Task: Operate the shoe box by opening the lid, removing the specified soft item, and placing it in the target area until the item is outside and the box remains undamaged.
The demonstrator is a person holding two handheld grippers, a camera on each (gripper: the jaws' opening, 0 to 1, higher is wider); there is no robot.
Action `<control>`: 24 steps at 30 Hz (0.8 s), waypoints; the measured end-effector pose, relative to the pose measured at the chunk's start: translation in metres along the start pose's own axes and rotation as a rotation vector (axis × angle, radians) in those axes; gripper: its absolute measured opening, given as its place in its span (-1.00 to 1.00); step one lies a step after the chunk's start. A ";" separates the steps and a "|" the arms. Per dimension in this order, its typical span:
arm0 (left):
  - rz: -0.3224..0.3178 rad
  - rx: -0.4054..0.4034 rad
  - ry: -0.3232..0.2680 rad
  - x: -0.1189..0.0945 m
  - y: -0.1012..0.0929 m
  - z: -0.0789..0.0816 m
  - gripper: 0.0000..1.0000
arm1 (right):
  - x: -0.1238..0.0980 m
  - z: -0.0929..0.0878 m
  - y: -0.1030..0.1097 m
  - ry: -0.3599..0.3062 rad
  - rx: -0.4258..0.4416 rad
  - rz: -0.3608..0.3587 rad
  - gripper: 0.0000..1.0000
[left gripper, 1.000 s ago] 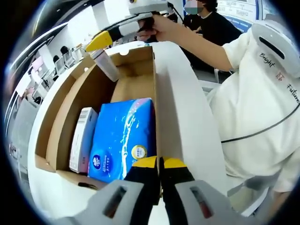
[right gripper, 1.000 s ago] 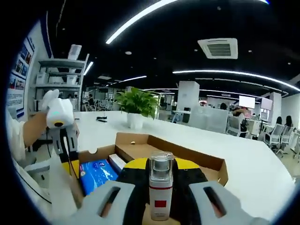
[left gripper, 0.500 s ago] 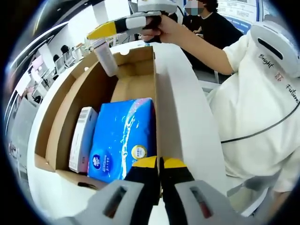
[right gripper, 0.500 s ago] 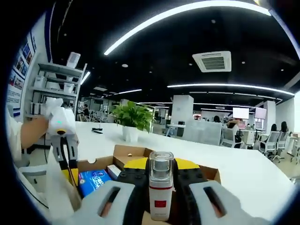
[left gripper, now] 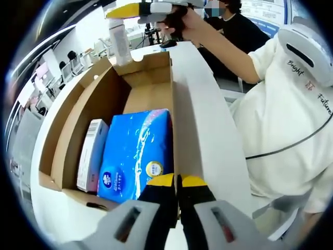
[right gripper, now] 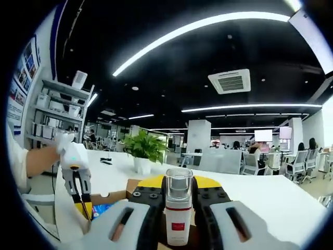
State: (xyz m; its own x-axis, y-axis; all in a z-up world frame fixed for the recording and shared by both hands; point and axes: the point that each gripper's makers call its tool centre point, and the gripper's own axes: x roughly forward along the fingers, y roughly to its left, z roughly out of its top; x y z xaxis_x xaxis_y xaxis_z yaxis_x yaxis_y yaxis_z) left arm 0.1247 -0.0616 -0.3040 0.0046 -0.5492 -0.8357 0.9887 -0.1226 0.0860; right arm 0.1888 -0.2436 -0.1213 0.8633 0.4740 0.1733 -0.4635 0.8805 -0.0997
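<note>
- The shoe box [left gripper: 151, 88] lies open on the white worktop [left gripper: 208, 135], its brown cardboard inside showing in the left gripper view.
- Inside it, a blue soft pack [left gripper: 136, 153] lies flat against the wall nearest the person, with a narrow white carton [left gripper: 92, 153] just beside it on the other side.
- The far half of the box floor is bare cardboard.
- The left gripper [left gripper: 177, 182] sits low at the near end of the box, its yellow-tipped fingers [left gripper: 162, 180] pressed together; the box's edge appears to be pinched between them, though the contact is hard to make out.
- The right gripper [left gripper: 136, 9] hangs above the far end of the box, carried by the person's hand [left gripper: 179, 21].
- Its fingers are clenched on a small white bottle [right gripper: 178, 219], which hangs clear above the box rim in the left gripper view.
- In the right gripper view the bottle stands upright between the fingers, with a clear cap on top and a red mark on its label.
- That view looks over the worktop to a potted plant [right gripper: 144, 151], shelves [right gripper: 49, 117] and office chairs [right gripper: 296, 165].
- The person's white sleeve [left gripper: 291, 104] fills the side of the left gripper view.
</note>
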 end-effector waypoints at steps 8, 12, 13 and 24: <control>0.001 0.001 0.000 0.000 0.000 0.000 -0.98 | -0.018 0.023 -0.003 -0.054 0.005 0.012 -0.63; 0.003 0.046 -0.004 0.001 -0.001 0.000 -0.98 | -0.029 0.035 -0.009 -0.087 0.004 0.001 -0.64; 0.006 0.038 -0.004 0.001 -0.001 0.000 -0.97 | -0.032 0.041 -0.009 -0.114 0.010 0.010 -0.64; 0.003 0.012 -0.007 0.001 0.001 0.000 -0.98 | -0.046 0.051 -0.014 -0.127 0.008 0.012 -0.63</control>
State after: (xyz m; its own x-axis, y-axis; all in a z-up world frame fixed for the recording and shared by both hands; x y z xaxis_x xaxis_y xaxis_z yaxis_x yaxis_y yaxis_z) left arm 0.1255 -0.0626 -0.3045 0.0061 -0.5556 -0.8314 0.9868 -0.1311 0.0949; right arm 0.1453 -0.2773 -0.0782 0.8255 0.4809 0.2953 -0.4755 0.8746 -0.0950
